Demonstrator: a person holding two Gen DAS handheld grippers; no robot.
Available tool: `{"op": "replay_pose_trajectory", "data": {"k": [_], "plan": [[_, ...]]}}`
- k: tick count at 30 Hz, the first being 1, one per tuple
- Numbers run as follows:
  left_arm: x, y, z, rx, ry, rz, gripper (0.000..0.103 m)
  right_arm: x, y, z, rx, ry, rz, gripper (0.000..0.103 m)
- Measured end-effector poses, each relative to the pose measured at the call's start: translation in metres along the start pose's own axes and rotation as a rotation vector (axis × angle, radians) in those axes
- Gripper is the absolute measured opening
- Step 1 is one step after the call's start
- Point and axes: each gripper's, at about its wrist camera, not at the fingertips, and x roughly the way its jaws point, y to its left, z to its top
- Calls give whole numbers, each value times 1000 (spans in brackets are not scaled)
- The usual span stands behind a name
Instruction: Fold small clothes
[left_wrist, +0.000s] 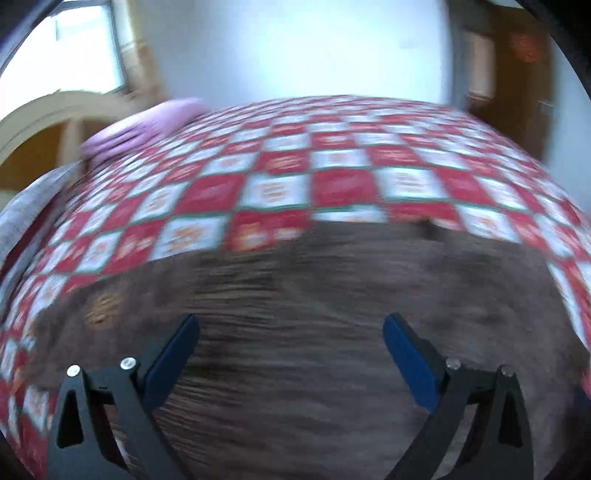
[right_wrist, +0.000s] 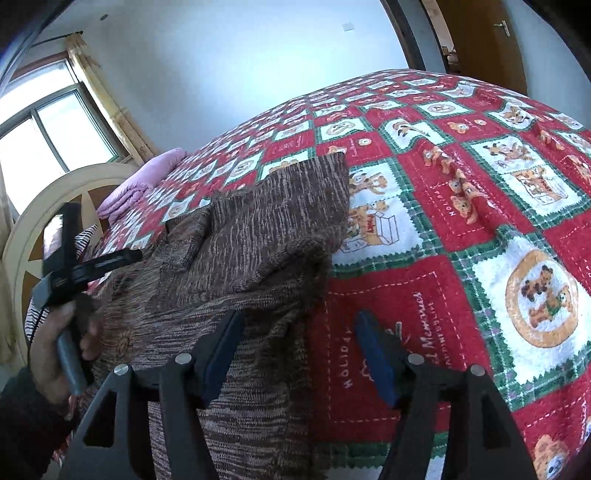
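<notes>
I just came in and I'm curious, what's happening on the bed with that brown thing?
A person is folding a brown knitted sweater on a red and white teddy bear quilt. They hold a gripper in each hand. The right gripper is open at the sweater's edge, holding nothing. The left gripper is open above the sweater. One part is already folded over.

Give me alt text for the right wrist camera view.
A brown knit garment lies partly folded on a red, white and green teddy-bear quilt. The right gripper hovers at its edge, jaws open and empty. The left gripper shows at far left.
</notes>
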Motion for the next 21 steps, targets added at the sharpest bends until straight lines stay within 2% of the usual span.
{"op": "replay_pose_trajectory", "data": {"k": [2,3,5,7,8,10,12,14,15,17,19,21], "plan": [[-6,-38,-4,125,8,-55,103,1,2,0,-5,-1,-5,70],[-7,-59,-7,196,-5,-51,103,2,3,-1,-10,0,-11,70],[-6,-84,-8,270,-33,-28,103,3,4,-1,-22,1,-23,71],[7,-103,-4,304,-20,3,103,3,5,-1,-26,2,-24,71],[20,-107,0,316,-16,59,103,3,4,-2,-24,3,-20,71],[34,-96,8,280,-22,130,103,3,3,-1,-19,6,-10,72],[46,-64,19,195,5,237,103,3,3,-2,-18,8,-6,74],[54,-20,28,64,48,251,103,4,4,-1,-25,13,-9,75],[54,-6,27,26,65,241,103,5,5,-1,-29,15,-12,75],[52,16,24,-36,102,163,97,6,7,-1,-40,22,-20,77],[43,26,16,-70,125,36,90,7,9,-1,-49,24,-28,78],[31,19,5,-102,138,-111,89,6,8,-1,-44,18,-23,78]]}}
